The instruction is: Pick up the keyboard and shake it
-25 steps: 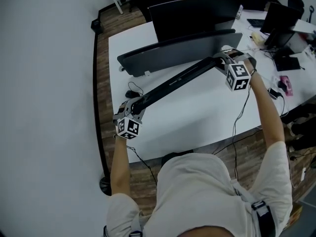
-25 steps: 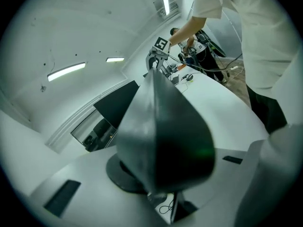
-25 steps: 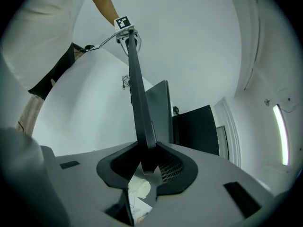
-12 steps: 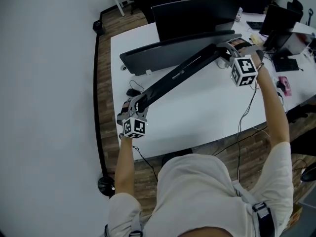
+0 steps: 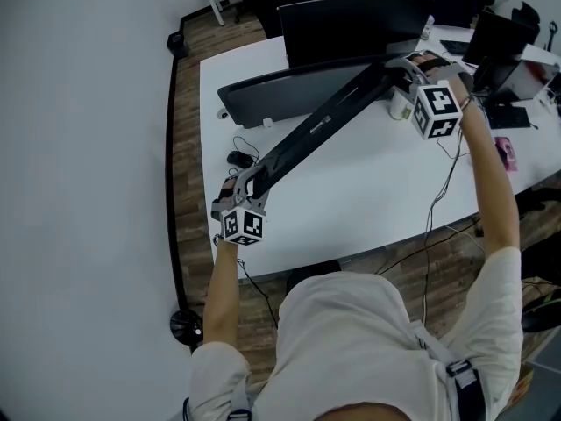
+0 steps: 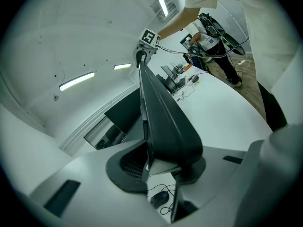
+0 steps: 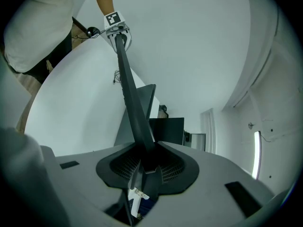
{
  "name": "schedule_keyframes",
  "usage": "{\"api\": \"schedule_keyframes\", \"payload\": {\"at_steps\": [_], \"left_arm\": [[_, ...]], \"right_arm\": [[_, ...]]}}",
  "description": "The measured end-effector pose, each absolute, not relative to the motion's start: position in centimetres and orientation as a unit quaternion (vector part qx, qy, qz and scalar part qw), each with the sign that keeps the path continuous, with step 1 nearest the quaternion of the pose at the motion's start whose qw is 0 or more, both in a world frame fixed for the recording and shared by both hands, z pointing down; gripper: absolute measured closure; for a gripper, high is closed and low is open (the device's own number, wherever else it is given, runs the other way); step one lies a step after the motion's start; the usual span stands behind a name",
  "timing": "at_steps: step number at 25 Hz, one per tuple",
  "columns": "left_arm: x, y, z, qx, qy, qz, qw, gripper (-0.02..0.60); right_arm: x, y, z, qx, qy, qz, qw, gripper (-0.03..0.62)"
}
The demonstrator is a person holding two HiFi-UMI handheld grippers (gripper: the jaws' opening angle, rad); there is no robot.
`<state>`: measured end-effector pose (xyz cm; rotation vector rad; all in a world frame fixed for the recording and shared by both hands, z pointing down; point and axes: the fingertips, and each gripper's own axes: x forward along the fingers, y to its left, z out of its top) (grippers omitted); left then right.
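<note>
**No legible text in any view**

Small pale print on the dark underside of the keyboard, too tiny to read from the head view. Black-and-white square patterns on the cubes of the left gripper and the right gripper: coded markers only, without letters or digits. Otherwise no label, brand or number clear enough to read.

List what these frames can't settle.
- Keyboard keys: head view shows one dark face, its print too small to read; both gripper views see it edge-on.
- White object beside right gripper: head view, half hidden by that gripper.
- Clutter at far right: head view, cut off by the frame edge.
</note>
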<state>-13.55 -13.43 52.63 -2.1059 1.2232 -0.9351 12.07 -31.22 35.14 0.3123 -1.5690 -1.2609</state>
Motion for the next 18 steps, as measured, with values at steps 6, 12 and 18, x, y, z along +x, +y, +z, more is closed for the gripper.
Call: {"api": "schedule_keyframes", "payload": {"at_steps": [6, 12, 18], "left_arm": [[-14.5, -13.5, 51.7, -0.774, 0.5, -0.302, 0.245, 0.483], [-14.2, -12.7, 51.3, -0.779, 0.487, -0.303, 0.255, 0.475], [-14.0, -13.2, 51.2, -0.768, 0.473, -0.33, 0.278, 0.486]], "right_arm": [[12.3, -31.4, 35.1, 0.133, -0.667, -0.496, 0.539, 0.454], [12.9, -31.7, 35.2, 0.147, -0.678, -0.454, 0.559, 0.451], [12.9, -32.1, 34.5, 0.165, -0.666, -0.473, 0.553, 0.449]]}}
